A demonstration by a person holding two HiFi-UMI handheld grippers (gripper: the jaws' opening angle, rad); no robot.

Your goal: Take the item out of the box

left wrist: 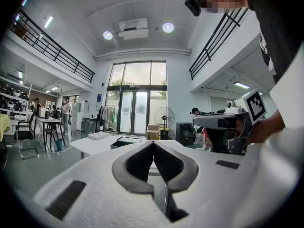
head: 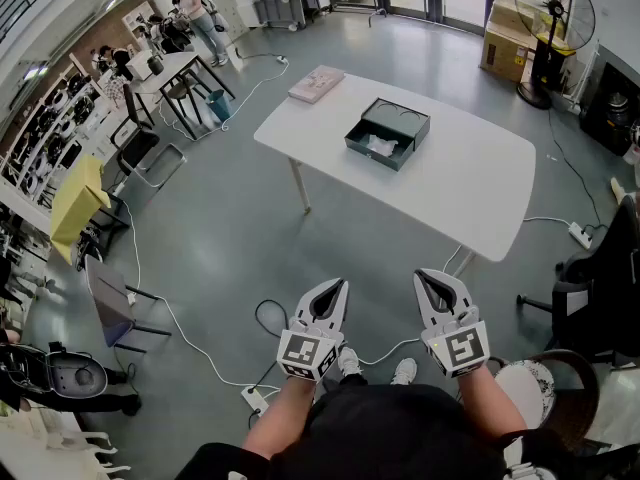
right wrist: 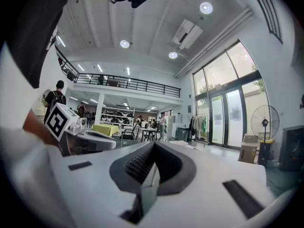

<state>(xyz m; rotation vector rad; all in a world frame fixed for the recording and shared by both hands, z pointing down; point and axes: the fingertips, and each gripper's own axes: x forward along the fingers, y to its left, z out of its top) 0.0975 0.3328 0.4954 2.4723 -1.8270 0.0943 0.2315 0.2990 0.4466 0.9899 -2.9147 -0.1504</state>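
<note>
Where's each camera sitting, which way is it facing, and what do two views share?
Head view: on the head, steeply down at table and box; both forearms, left gripper, right gripper show.
Left gripper view: rides that gripper, level, toward glass doors; shut jaws show.
Right gripper view: rides that gripper, level, toward mezzanine; shut jaws show.
Shared: the fan, in all three.

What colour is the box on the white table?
Dark greenish grey. The box shows best in the head view.

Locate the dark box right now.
Head view, upper centre: the open dark box sits on the white table, just right of the pink flat package at the table's far left corner.
</note>
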